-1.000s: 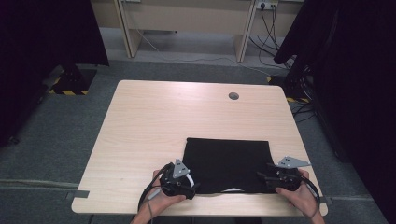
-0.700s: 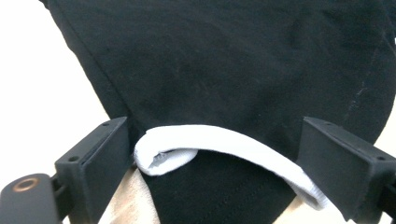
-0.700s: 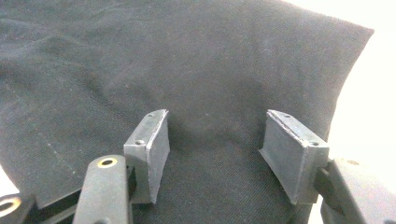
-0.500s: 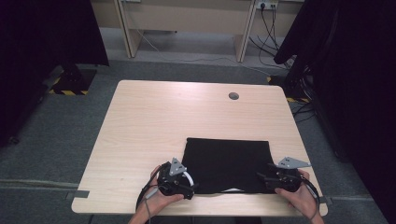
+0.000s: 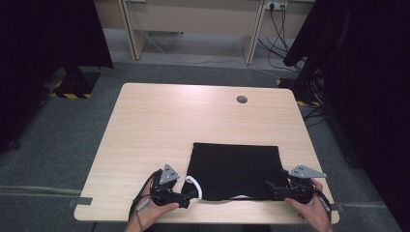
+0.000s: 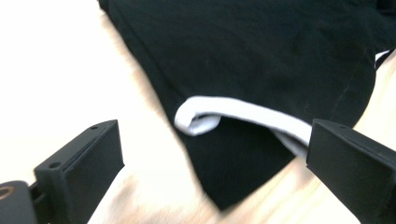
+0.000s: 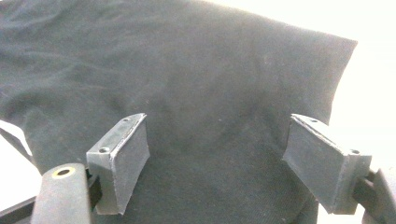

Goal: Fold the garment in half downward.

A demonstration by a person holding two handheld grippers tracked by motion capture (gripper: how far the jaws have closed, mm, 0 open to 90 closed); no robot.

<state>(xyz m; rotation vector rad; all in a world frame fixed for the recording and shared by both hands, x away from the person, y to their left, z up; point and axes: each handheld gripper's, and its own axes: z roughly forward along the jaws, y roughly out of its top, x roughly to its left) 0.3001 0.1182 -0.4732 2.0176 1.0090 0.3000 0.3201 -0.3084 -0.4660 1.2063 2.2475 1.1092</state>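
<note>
A folded black garment (image 5: 234,169) with a white trim (image 5: 194,186) at its near left corner lies flat on the near right part of the wooden table (image 5: 159,125). My left gripper (image 5: 186,200) sits just left of that corner and points at it. In the left gripper view its jaws stand wide apart around the trim (image 6: 224,109), and the pads do not touch the garment (image 6: 261,56). My right gripper (image 5: 269,188) rests at the near right corner, its jaws spread over the cloth (image 7: 187,70) without pinching it. Both pairs of jaws have just been opening.
A round cable hole (image 5: 241,99) is in the table's far right part. The near table edge runs just below both hands. Desk legs and cables (image 5: 280,19) stand on the floor beyond the table, and dark curtains (image 5: 367,72) hang at both sides.
My left gripper has drawn back to the left, off the garment's corner, and the white trim now lies exposed. The right hand has stayed in place.
</note>
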